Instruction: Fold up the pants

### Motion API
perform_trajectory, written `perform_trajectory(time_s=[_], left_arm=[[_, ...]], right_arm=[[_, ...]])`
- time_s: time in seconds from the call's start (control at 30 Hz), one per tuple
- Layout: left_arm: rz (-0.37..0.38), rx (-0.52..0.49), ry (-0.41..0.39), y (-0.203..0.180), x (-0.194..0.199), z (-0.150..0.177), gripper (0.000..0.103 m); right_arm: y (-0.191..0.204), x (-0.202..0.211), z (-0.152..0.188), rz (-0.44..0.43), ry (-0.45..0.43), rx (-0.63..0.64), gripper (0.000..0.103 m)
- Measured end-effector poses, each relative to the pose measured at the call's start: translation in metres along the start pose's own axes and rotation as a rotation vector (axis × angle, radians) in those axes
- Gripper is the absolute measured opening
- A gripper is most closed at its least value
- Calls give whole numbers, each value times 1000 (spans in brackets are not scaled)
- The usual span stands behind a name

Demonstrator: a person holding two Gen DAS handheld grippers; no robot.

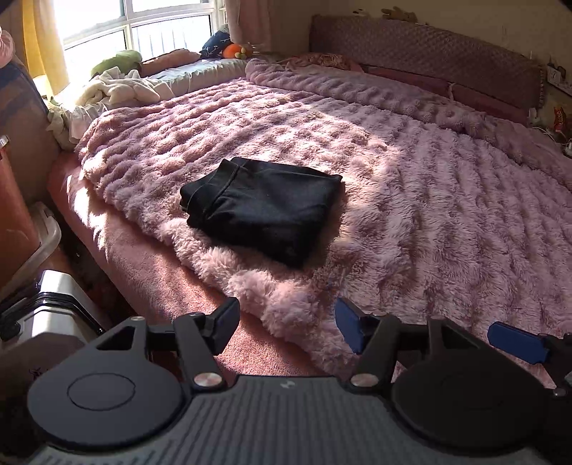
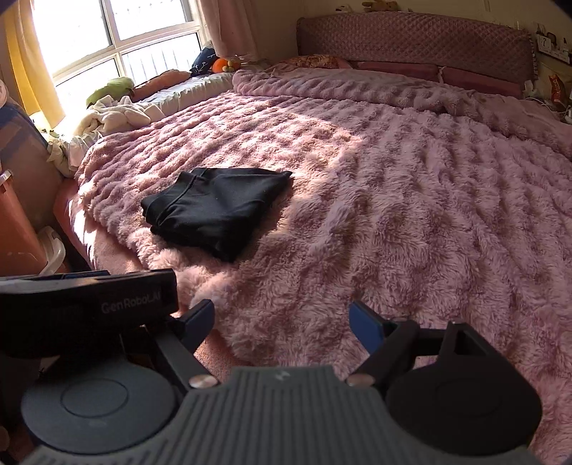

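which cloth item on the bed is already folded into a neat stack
The black pants on the pink fuzzy blanket, folded into a flat rectangle. The white cloth near the window lies crumpled in a loose heap.

Fluffy pink blanket covers bed; crumpled white cloth at 10 o'clock, quilted headboard at 1 o'clock.

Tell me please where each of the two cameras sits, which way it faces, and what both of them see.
Left wrist: sits on the left gripper, looking forward and down over the bed's near edge at the black pants; its own open fingers show, plus a blue pad of the right gripper at right.
Right wrist: sits on the right gripper, facing likewise; open fingers show, with the left gripper's body at left.
Shared: folded pants, pink fluffy blanket, headboard, window.
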State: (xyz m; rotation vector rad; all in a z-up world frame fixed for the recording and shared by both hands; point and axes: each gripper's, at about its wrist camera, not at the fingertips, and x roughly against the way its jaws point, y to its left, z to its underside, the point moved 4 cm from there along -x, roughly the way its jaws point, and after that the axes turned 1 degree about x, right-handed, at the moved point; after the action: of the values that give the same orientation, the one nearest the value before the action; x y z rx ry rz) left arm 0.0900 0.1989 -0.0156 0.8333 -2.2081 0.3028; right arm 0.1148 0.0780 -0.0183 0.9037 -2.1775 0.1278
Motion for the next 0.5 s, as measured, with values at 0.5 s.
perform_trajectory(time_s=[0.5], left_arm=[[35,-30,17,-7,-2,15,74]], right_arm=[[-2,-5,14,46,43,23,79]])
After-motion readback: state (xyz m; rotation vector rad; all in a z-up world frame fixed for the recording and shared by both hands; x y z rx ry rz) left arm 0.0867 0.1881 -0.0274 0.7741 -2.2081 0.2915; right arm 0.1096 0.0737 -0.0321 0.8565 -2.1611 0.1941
